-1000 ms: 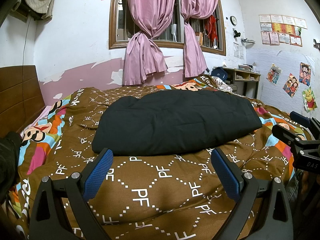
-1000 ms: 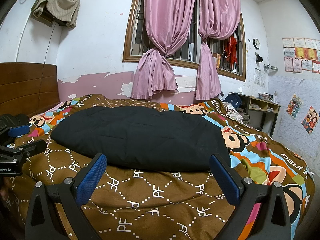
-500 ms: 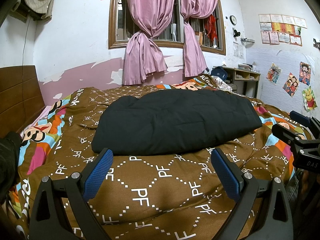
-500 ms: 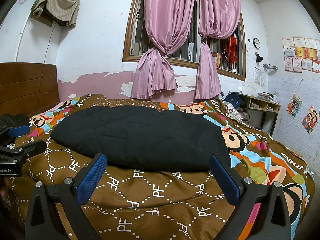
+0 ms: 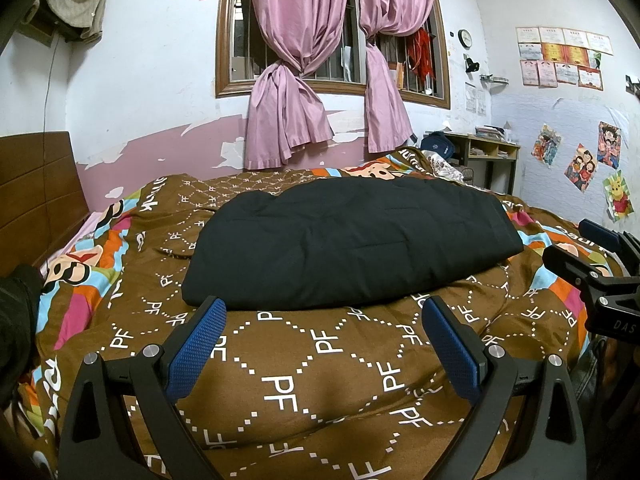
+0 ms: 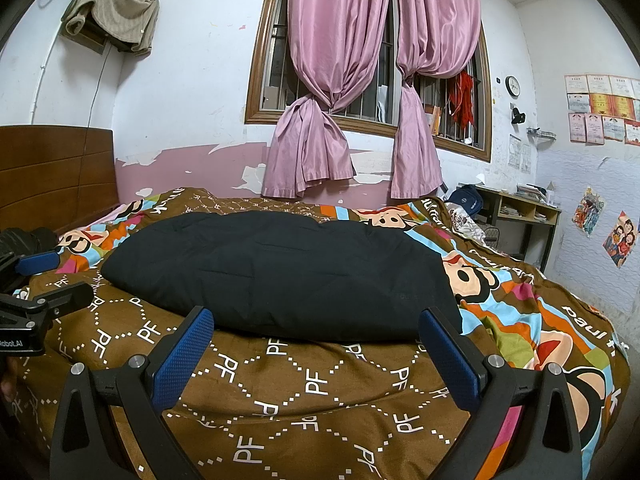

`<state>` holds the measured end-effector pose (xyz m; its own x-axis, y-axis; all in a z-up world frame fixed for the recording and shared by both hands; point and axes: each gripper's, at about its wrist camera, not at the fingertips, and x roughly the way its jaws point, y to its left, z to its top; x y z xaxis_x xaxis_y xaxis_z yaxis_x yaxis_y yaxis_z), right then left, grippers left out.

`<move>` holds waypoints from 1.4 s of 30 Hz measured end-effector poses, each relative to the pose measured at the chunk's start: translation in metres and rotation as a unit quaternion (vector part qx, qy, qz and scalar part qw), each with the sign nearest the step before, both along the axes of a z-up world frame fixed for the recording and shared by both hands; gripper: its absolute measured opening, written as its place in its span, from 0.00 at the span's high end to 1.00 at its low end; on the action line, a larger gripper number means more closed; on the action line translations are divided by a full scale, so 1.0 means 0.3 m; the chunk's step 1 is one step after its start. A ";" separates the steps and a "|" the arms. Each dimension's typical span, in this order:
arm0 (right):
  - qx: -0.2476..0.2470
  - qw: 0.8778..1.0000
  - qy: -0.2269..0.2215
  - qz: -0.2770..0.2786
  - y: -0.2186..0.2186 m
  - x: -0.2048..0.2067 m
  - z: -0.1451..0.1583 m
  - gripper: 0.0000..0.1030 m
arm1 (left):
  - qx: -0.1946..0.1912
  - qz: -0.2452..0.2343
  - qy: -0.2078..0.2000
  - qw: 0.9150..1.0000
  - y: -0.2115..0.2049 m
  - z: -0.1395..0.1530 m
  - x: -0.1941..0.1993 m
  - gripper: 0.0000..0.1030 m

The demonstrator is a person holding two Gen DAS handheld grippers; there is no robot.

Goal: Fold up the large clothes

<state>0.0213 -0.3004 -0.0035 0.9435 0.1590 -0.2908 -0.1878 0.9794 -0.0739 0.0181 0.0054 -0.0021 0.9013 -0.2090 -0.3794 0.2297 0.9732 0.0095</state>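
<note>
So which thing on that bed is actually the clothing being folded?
Find the bed under the pink-curtained window. In its middle lies the garment, a flat padded bundle. It is the only plain black patch on the brown cartoon-print quilt.

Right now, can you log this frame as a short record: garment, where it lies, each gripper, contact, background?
garment: black padded garment, lying as a compact rectangular bundle
surface: on a brown patterned bedspread covering the bed
left gripper: open, empty, low over the bedspread in front of the garment
right gripper: open, empty, likewise in front of the garment
contact: neither gripper touches the garment
background: window with tied pink curtains, wooden headboard, desk
</note>
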 end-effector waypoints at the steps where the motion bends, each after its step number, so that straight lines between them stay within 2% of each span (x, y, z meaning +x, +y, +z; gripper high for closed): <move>1: 0.000 1.000 0.000 0.000 0.000 0.000 0.000 0.00 | 0.000 0.000 0.000 1.000 0.000 0.000 0.000 0.07; 31: 0.001 1.000 0.001 0.003 -0.004 -0.003 -0.006 0.00 | 0.002 -0.003 0.003 1.000 0.002 -0.006 0.002 0.07; 36: 0.001 1.000 0.001 0.003 -0.004 -0.004 -0.006 0.00 | -0.016 -0.017 0.022 0.999 0.031 -0.019 0.011 0.07; 39: 0.001 1.000 0.001 0.003 -0.004 -0.003 -0.006 0.00 | -0.034 -0.007 0.030 0.999 0.061 -0.016 0.013 0.07; 42: 0.001 1.000 0.001 0.003 -0.005 -0.004 -0.006 0.00 | -0.025 0.017 0.023 0.999 0.063 -0.005 0.003 0.07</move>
